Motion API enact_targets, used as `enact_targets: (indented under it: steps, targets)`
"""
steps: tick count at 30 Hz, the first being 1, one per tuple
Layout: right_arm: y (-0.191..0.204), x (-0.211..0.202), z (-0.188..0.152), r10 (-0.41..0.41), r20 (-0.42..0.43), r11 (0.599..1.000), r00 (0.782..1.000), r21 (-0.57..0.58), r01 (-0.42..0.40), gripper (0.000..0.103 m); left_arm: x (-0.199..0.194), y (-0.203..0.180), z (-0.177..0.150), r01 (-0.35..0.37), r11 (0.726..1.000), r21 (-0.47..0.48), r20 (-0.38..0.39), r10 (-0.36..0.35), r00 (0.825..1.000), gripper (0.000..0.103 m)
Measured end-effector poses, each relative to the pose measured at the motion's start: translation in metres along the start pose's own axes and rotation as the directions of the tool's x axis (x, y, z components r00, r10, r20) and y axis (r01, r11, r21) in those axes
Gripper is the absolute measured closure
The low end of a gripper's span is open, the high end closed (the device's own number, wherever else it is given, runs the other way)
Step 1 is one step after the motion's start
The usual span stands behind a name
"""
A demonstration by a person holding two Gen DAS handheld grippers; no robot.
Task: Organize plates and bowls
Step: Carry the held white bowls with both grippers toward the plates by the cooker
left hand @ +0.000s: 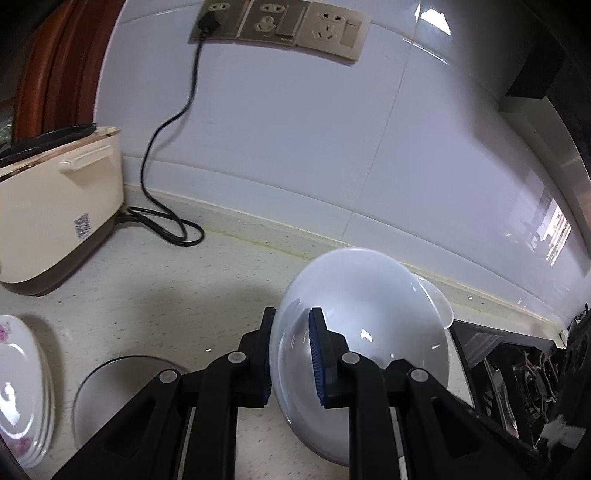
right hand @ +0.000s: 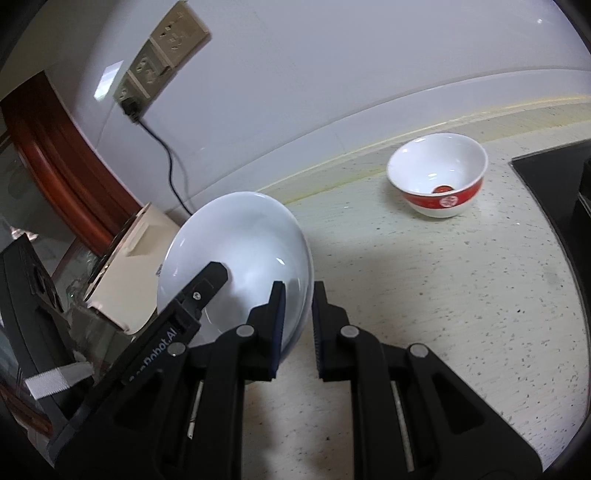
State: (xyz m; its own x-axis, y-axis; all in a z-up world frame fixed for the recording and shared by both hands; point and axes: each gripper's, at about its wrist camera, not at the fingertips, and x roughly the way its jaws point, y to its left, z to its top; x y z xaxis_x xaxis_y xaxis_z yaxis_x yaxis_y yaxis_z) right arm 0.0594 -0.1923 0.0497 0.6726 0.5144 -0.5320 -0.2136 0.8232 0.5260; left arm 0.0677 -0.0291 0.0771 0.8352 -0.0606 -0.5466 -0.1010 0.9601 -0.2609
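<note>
Two grippers, left (left hand: 293, 350) and right (right hand: 298, 325), clamp their fingers on opposite rims of one white bowl (left hand: 365, 325) lifted above the desk (right hand: 443, 280), one red-banded bowl (right hand: 437, 175) standing well apart.

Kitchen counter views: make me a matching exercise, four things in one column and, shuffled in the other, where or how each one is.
1 white bowl
2 red-banded bowl
3 flowered plates
4 black cord

A plugged into the wall socket
B stacked on the counter
C rim gripped by the left tongs
D standing upright, empty

Pairs: 1-C, 2-D, 3-B, 4-A
</note>
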Motion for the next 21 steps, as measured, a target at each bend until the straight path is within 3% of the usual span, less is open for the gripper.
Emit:
enact_targets:
  steps: [7, 21]
  targets:
    - [0.024, -0.002, -0.008, 0.061, -0.013, 0.995, 0.998, -0.084, -0.062, 0.086, -0.027, 0.017, -0.003, -0.047, 0.999, -0.012, 0.037, 0.047, 0.998, 0.085]
    - [0.057, 0.01, -0.032, 0.124, -0.098, 0.974, 0.987, -0.176, -0.14, 0.086, -0.057, 0.052, -0.014, -0.13, 0.991, -0.023, 0.028, 0.131, 0.991, 0.085]
